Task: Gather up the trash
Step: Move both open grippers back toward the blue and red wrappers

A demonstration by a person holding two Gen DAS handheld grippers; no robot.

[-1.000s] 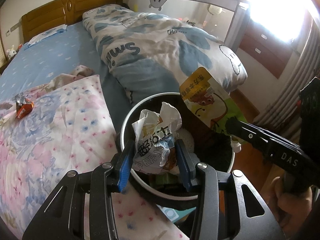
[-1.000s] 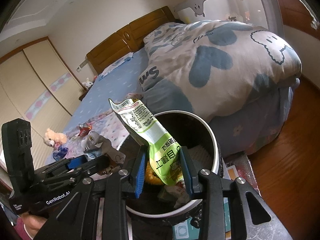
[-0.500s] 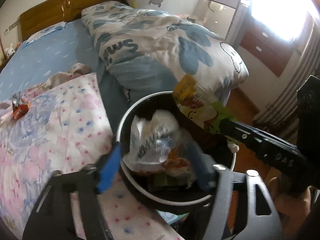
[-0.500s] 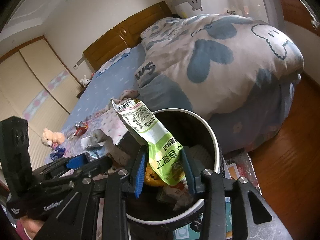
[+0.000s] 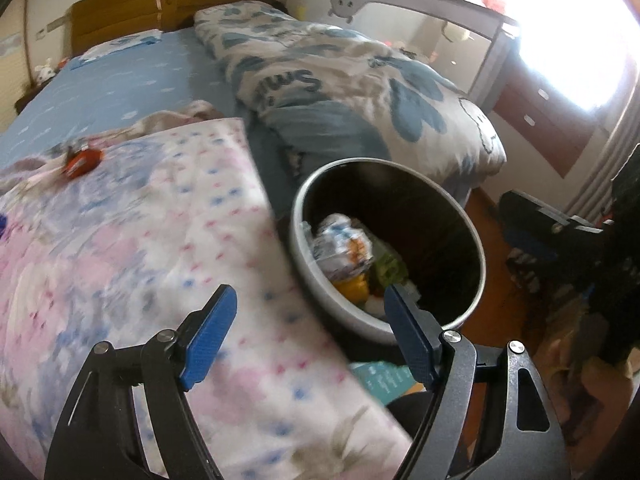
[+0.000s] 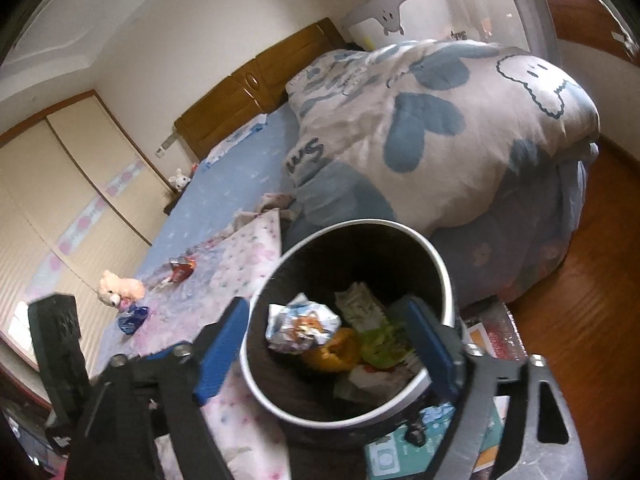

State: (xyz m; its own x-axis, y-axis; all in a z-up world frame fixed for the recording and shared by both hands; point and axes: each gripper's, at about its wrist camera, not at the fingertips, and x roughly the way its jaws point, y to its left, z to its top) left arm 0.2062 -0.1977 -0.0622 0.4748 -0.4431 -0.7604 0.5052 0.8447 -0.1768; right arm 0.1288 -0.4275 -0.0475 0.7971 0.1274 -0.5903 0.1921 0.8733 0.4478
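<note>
Progress partway: crumpled wrappers [image 6: 302, 328] lie in the round metal-rimmed black bin [image 6: 440, 268], while left gripper [image 5: 308, 334] and right gripper [image 6: 328, 344] gape empty, red wrapper [image 6: 182, 269] and blue wrapper [image 6: 134, 317] remaining on the bed.

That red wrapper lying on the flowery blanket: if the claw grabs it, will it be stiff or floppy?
Probably floppy: the red wrapper looks crumpled and twisted. It likely weighs almost nothing, since the flowery blanket hardly dents beneath it. Its shiny patches hint at slick foil, so it might slip.
</note>
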